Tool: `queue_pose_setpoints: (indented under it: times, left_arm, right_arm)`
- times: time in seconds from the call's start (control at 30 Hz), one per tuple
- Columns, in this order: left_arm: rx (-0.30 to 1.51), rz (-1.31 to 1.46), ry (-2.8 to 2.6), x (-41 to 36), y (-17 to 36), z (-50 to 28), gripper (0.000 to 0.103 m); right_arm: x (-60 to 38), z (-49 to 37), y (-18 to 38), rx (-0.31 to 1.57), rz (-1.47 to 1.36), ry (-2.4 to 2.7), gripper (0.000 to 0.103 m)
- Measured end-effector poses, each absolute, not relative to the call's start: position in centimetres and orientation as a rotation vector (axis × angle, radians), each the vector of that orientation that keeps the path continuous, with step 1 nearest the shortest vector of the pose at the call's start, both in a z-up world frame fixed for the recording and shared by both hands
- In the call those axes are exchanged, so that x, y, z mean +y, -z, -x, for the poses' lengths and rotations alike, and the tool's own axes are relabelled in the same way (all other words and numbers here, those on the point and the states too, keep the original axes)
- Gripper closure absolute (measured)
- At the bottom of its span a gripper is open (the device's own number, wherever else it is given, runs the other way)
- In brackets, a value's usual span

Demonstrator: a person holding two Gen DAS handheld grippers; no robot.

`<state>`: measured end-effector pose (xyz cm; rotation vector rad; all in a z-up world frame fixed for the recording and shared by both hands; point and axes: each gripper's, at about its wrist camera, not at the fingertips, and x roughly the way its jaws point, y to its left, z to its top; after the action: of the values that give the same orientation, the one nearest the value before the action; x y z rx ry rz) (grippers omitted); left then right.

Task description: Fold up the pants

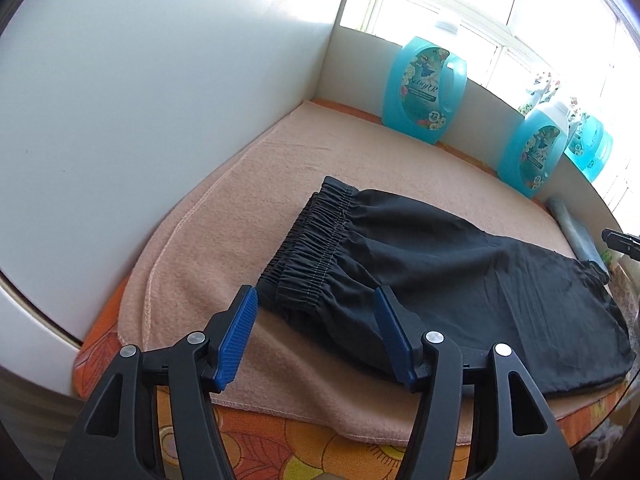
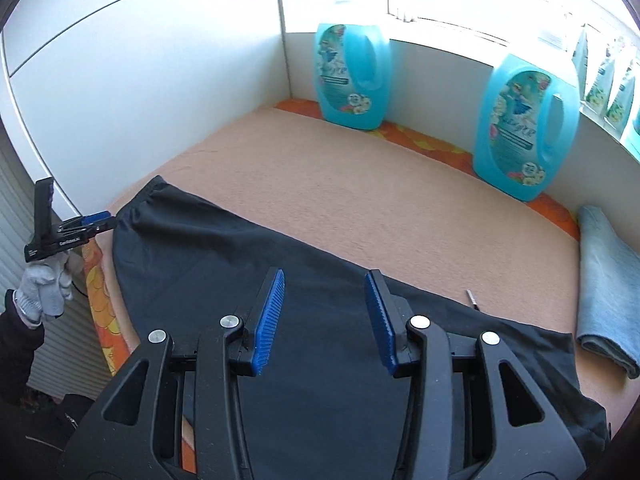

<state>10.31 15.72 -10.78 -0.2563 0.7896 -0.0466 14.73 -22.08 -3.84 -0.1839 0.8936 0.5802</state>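
One fold looks done at most: the black pants (image 1: 420,264) lie flat as a single narrow strip on the peach blanket (image 1: 224,208), legs apparently stacked, elastic waistband toward the blanket's left edge and hems toward its right edge. Judging by that, the crosswise folds are left.

Left gripper (image 1: 316,336) hangs over the waistband's near corner, jaws spread, nothing between the pads. Right gripper (image 2: 324,320) hovers above the leg section, jaws also apart and empty.

Three blue detergent bottles (image 1: 424,88) stand along the far edge, well clear. A folded blue towel (image 2: 608,284) lies by the right edge.
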Motion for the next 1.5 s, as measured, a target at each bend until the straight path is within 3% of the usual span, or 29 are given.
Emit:
queue_pose_setpoints:
  times: [0.27,0.57,0.93,1.1,1.17,1.3,1.4,1.5]
  left_arm:
    - [0.795,0.365,0.055,17.3,12.3,-10.9,0.041]
    - [0.729,0.387,0.053,19.1,11.2,-4.5,0.041]
    - [0.726,0.382,0.035,20.5,10.6,-0.5,0.041]
    - [0.726,0.379,0.057,20.2,10.8,-1.2,0.041]
    - [0.727,0.375,0.074,20.0,10.9,-1.7,0.041]
    - [0.729,0.364,0.093,19.5,10.9,-2.7,0.041]
    - [0.727,0.369,0.104,19.4,10.8,-3.5,0.041]
    - [0.725,0.387,0.122,19.5,10.6,-4.6,0.041]
  right_arm:
    - [-8.8,-14.7,6.1,0.977,0.235,-0.775,0.059]
    - [3.9,-14.2,9.4,1.053,0.317,-0.979,0.059]
    - [13.4,-11.8,13.5,1.037,0.574,-0.988,0.059]
    - [12.9,-12.9,13.5,1.084,0.498,-0.981,0.091]
    - [12.1,-13.8,12.7,1.109,0.369,-0.994,0.093]
    - [12.1,-15.2,12.6,1.189,0.264,-1.038,0.093]
    - [12.4,-15.1,13.8,1.284,0.268,-1.059,0.081]
    - [10.7,-15.5,13.1,1.268,0.199,-1.062,0.076]
